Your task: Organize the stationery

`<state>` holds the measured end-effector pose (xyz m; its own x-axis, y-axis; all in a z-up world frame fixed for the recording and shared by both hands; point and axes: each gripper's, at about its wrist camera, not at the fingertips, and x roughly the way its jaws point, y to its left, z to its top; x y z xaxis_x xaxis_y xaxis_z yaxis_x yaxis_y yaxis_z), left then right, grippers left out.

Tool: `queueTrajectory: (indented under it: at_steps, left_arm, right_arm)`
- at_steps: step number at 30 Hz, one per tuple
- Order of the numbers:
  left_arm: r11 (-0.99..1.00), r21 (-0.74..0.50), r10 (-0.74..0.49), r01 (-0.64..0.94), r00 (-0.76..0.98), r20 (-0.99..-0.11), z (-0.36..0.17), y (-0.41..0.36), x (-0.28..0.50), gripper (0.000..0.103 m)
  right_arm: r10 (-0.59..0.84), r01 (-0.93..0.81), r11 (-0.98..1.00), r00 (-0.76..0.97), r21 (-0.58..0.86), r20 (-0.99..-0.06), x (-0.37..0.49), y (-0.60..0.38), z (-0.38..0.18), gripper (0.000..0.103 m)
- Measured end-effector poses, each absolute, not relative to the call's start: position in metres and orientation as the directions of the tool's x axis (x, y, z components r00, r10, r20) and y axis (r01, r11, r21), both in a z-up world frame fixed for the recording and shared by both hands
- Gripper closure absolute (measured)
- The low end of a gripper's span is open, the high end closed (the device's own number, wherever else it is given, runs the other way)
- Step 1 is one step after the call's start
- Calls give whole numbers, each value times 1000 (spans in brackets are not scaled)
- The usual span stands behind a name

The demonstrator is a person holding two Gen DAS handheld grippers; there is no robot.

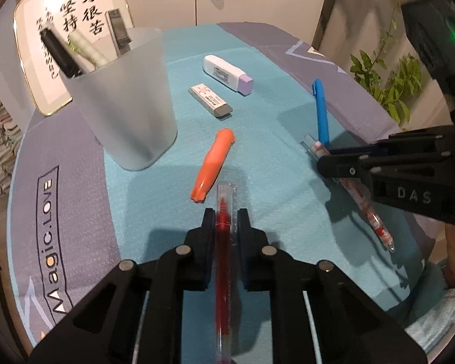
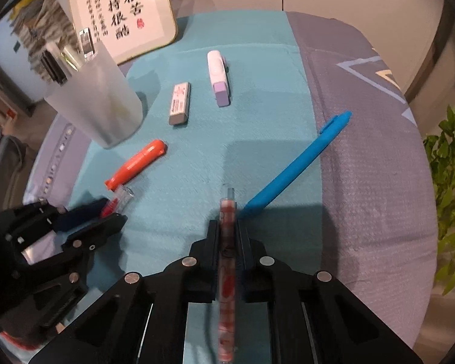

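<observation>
My left claw (image 1: 226, 212) was clamped on a red pen (image 1: 223, 270): a clear barrel with red ink inside and a clear cap at the far end, running straight out between the pads. My right claw (image 2: 227, 224) was pinched the same way on a patterned pen (image 2: 227, 273), a see-through barrel printed in red and white blotches with a clear tip pointing away from me. Both pens were over the teal cloth (image 1: 273, 157) that covered the middle of the table, towards its near edge.

Farther out on the cloth lay an orange marker (image 1: 212, 166), stubby and rounded, just beyond the red pen's cap. Past it sat a grey-ended eraser (image 1: 210, 100) in a white sleeve and a white correction tape (image 1: 227, 74) with a lilac end, side by side near the cloth's far edge. A blue pen (image 2: 297, 163), matte with a clip, lay slantwise across the cloth's right edge, its tip close to my right claw.

At the cloth's left edge stood a frosted cup (image 1: 121, 97), upright, with a black pen and a pale one already leaning inside.
</observation>
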<state>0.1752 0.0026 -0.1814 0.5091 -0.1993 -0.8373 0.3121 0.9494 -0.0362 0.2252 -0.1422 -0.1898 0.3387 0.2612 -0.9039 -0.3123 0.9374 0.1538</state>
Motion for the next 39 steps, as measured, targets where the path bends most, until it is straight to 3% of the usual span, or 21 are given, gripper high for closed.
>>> queueTrajectory:
  at_steps: [20, 39]
  left_arm:
    - [950, -11, -225, 313, 659, -718, -120, -2, 143, 91]
    - [959, -25, -230, 281, 728, -645, -85, 2, 140, 91]
  right_arm:
    - [365, -341, 920, 562, 194, -742, 175, -159, -113, 92]
    - [386, -347, 915, 613, 204, -689, 168, -160, -94, 92]
